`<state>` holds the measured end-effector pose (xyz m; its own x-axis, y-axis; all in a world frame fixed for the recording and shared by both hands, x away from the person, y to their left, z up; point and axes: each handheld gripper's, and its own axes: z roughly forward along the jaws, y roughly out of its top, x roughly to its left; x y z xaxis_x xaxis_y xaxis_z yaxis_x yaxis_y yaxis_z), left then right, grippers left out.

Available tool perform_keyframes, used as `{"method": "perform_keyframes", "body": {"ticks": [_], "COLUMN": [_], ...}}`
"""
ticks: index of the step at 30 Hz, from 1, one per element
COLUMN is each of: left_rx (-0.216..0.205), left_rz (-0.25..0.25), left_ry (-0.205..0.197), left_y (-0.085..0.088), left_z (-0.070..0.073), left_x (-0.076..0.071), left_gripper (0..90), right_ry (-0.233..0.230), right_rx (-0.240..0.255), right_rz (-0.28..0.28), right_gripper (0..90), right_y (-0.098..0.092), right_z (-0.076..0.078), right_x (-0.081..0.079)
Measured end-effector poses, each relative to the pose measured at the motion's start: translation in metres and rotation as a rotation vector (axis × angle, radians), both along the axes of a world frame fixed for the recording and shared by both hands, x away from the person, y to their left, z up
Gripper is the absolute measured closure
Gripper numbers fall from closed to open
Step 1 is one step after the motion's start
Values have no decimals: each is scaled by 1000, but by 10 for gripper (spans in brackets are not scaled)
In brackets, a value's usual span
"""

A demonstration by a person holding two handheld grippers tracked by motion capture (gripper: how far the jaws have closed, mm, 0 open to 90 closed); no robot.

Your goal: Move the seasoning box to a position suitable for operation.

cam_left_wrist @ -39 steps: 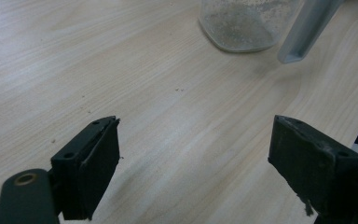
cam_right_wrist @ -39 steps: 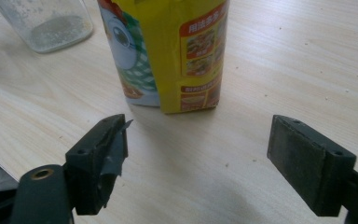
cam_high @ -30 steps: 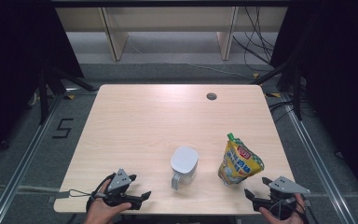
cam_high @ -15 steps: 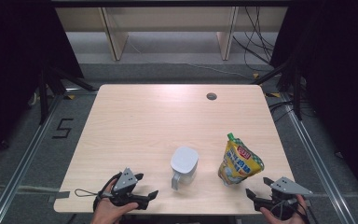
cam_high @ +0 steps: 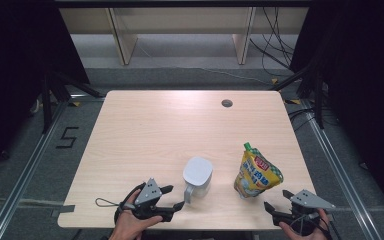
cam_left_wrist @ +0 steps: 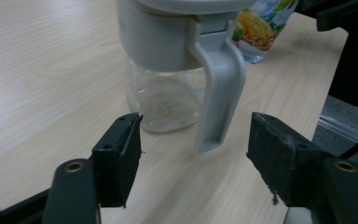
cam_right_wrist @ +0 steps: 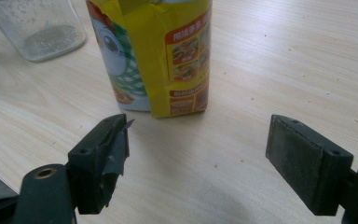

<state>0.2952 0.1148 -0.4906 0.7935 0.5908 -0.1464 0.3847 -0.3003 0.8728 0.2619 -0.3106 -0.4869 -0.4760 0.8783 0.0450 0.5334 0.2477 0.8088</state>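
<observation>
The glass jug stands upright on the bench, its body clear and its lid and handle pale grey. The handle hangs down just ahead of the left gripper, level with the gap between the jaws and untouched by either pad. The jug looks empty, its bottom frosted.
</observation>
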Motion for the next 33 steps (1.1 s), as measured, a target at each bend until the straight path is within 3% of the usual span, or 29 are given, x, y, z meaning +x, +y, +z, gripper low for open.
{"method": "perform_keyframes", "body": {"ticks": [3, 5, 10, 15, 16, 17, 22, 24, 26, 31, 32, 33], "left_rx": [0, 4, -15, 22, 1, 15, 34, 18, 37, 37, 36, 35], "left_rz": [-20, -40, -25, -14, -5, -13, -51, -50, -58, -49, -42, -36], "left_ry": [-26, -17, -13, -17, -17, -33, -57, -42, -49, -43, -41, -38], "left_y": [-6, -10, -16, -19, -21, -22, -26, -27, -26, -18, -16, -15], "left_z": [0, 0, 0, 1, 0, 1, 0, 0, 1, 1, 1, 1], "left_x": [1, 2, 4, 4, 4, 4, 7, 7, 7, 13, 14, 14], "left_gripper": [402, 432, 442, 485, 485, 582, 656, 677, 684, 683, 682, 681], "right_ry": [1, 2, 4, 3, 3, -3, -11, -3, -4, -21, 18, 18], "right_rx": [-1, -3, -1, -3, -3, -12, -20, -10, -12, -18, 12, 11], "right_rz": [0, 1, -2, -2, -2, 14, 10, 11, 15, 14, -18, -16], "right_gripper": [223, 223, 225, 227, 227, 227, 230, 230, 230, 233, 233, 233], "right_y": [0, 0, 0, 0, 0, 0, -1, 0, 0, -1, 1, 1], "right_z": [0, 0, 0, 0, 0, 0, 0, 0, 0, 1, 1, 1], "right_x": [0, 0, 0, 0, 0, 1, 1, 1, 1, 0, -3, -2]}}
